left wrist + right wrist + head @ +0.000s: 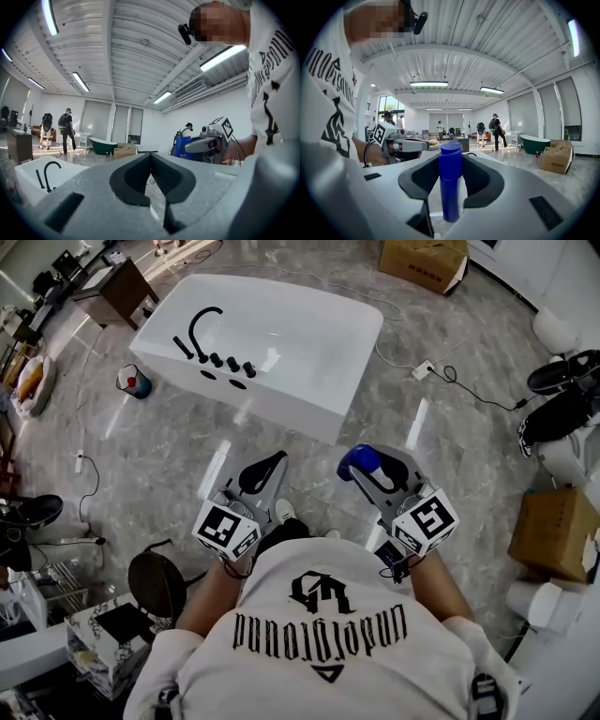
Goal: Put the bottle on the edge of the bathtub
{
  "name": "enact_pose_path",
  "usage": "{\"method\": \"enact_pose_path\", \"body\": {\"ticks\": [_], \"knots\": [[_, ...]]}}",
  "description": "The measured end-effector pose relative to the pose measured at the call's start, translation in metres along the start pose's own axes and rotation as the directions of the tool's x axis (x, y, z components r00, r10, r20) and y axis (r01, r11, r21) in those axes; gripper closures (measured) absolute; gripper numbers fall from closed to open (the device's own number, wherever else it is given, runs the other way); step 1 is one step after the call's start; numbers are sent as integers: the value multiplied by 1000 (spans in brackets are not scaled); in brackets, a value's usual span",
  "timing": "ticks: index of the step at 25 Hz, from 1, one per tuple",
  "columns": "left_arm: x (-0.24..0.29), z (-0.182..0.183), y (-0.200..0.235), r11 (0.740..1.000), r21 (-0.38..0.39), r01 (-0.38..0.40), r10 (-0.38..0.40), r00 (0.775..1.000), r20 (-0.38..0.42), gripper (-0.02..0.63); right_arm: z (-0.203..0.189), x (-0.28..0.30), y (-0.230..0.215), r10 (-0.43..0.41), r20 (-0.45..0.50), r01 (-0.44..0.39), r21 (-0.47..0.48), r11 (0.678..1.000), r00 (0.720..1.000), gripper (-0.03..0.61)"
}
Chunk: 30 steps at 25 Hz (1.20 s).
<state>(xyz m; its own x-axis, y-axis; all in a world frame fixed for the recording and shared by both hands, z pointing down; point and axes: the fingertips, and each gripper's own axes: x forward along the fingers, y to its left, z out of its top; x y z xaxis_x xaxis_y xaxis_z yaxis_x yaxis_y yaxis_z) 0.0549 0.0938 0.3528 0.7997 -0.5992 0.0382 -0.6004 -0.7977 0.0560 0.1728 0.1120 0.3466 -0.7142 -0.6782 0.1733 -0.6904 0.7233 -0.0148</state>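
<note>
We are holding the blue bottle (450,161) clamped in our right tongs (451,180); our left tongs (151,174) are resting together, empty. The bathtub (323,413), upper centre of the head view, is lying well apart from the bottle, so the placing is still waiting.

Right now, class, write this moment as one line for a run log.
right gripper: shut on blue bottle, upright | left gripper: shut, empty | bathtub: ahead on floor, bottle not yet on its edge

bottle (451,185) between right fingers (485,180), bathtub (309,357) ahead
</note>
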Motion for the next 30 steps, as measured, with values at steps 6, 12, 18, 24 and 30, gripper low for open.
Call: {"method": "enact_pose_path", "body": {"ticks": [6, 12, 18, 24, 30], "knots": [[5, 7, 47, 1000, 3, 5, -5, 1000, 16, 600, 7, 40, -13, -14, -5, 14, -2, 1000, 1000, 423], [8, 10, 100, 1000, -5, 21, -21, 1000, 23, 600, 20, 98, -26, -23, -6, 23, -11, 1000, 1000, 423], [-2, 21, 148, 1000, 3, 28, -28, 999, 28, 600, 38, 149, -34, -31, -3, 31, -24, 999, 1000, 423], [-12, 17, 176, 1000, -9, 2, -2, 1000, 16, 600, 48, 177, -37, -20, 0, 20, -29, 999, 1000, 423], [-4, 12, 191, 1000, -15, -17, 17, 1000, 1, 600, 48, 199, -52, 10, -4, -10, -34, 999, 1000, 423]]}}
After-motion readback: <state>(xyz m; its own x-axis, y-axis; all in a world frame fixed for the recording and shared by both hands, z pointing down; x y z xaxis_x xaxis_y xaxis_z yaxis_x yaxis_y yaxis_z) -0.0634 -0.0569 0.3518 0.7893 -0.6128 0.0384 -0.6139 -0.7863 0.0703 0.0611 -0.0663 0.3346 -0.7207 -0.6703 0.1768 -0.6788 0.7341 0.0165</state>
